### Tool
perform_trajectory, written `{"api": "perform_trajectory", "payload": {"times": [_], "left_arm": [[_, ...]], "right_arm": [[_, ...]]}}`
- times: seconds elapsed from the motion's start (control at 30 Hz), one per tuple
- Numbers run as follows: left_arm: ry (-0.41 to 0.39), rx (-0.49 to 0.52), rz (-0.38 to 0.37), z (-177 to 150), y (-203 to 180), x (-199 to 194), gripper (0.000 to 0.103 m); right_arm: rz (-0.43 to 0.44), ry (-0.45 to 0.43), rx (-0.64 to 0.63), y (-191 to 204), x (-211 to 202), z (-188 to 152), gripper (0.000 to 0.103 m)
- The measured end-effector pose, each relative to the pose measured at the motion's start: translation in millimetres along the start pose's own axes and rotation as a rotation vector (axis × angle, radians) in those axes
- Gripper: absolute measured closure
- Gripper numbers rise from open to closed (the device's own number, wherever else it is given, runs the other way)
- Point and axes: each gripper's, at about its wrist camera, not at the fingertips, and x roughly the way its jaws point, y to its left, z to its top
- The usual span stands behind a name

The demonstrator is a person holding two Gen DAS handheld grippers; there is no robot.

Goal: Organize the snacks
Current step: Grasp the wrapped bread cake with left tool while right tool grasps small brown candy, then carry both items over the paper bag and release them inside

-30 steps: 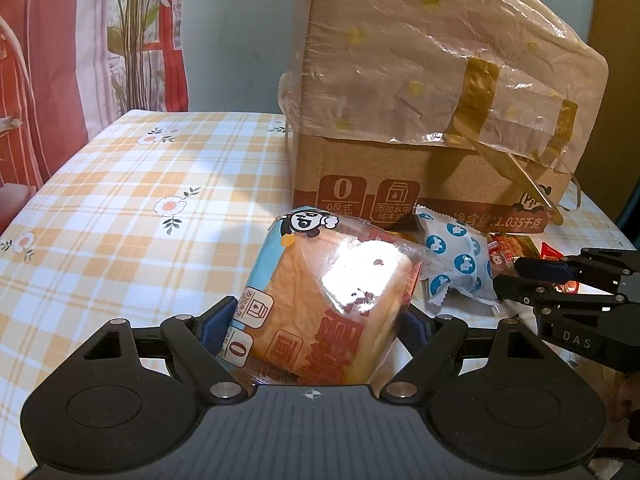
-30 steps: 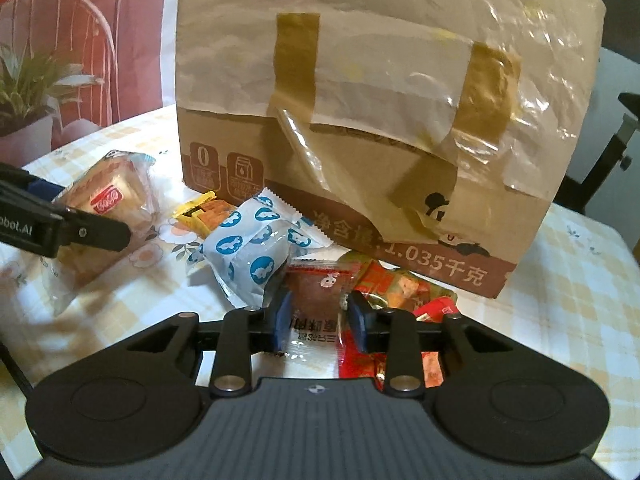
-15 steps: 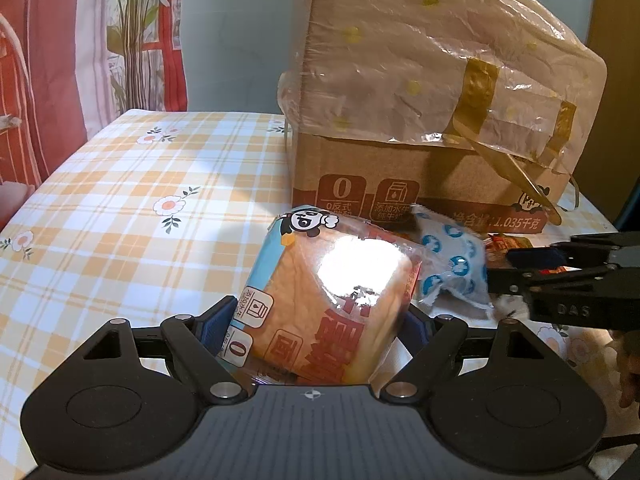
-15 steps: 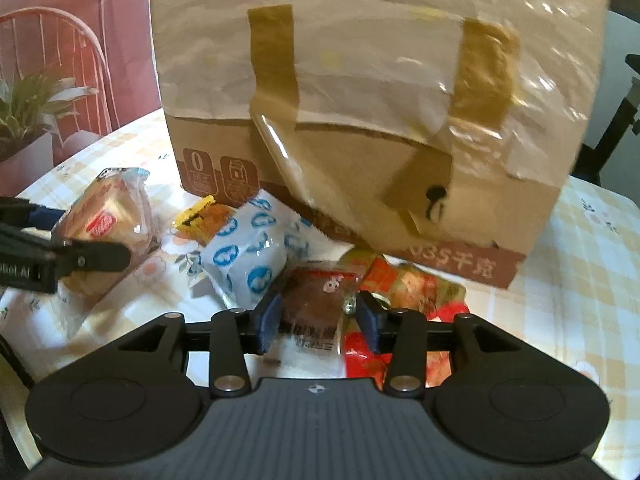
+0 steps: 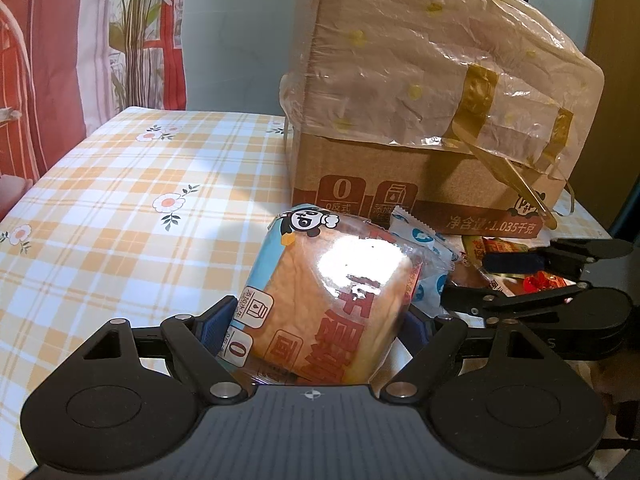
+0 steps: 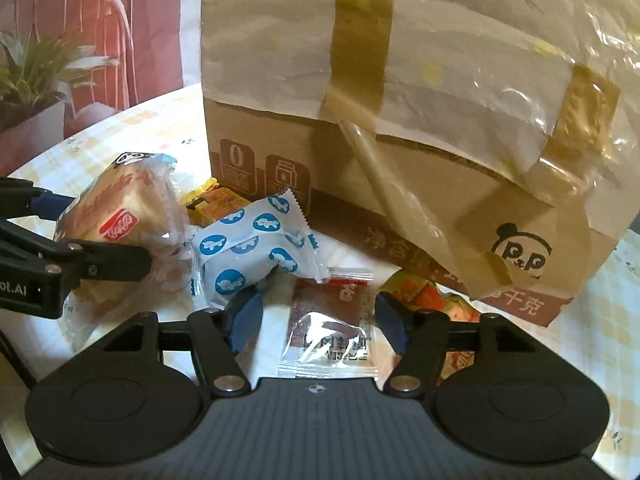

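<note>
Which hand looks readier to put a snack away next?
The left. The left hand-held gripper is shut on the bread packet, lifted and ready to carry. The right hand-held gripper is open around the brown snack sachet, not gripping it.

Right claw [image 6: 318,322] spread around brown snack packet [image 6: 330,320], beside blue-spotted white packet [image 6: 252,252].
</note>
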Motion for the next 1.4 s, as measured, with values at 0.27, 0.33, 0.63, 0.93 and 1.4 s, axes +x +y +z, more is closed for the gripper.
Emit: {"api": "perform_trajectory", "payload": {"times": [0.27,0.33,0.63,0.93,1.4], "left_arm": [[-0.003,0.007,0.005,-0.3,-0.3,0.0,0.019],[0.000,0.008,0.004,-0.1,-0.8,-0.9,0.019],[-0.053,-0.006,0.003,4.6,1.0,-15.2,0.019],[-0.109,0.008,0.000,12.5,0.9,-30.9,0.019],[-0.366,0.043,-0.073,81.4,-6.4,-99.7,0.019]], "right_arm": [[0.030,-0.005,0.065,-5.5,-21.8,-16.8,0.054],[0.034,0.000,0.076,-5.1,-27.1,-19.0,0.055],[0.072,-0.056,0.122,-11.1,-55.5,-22.4,0.058],[0.151,-0.163,0.117,-7.2,-80.2,-15.4,0.058],[0.169,-0.465,-0.008,-4.1,-145.3,39.4,0.058]]}}
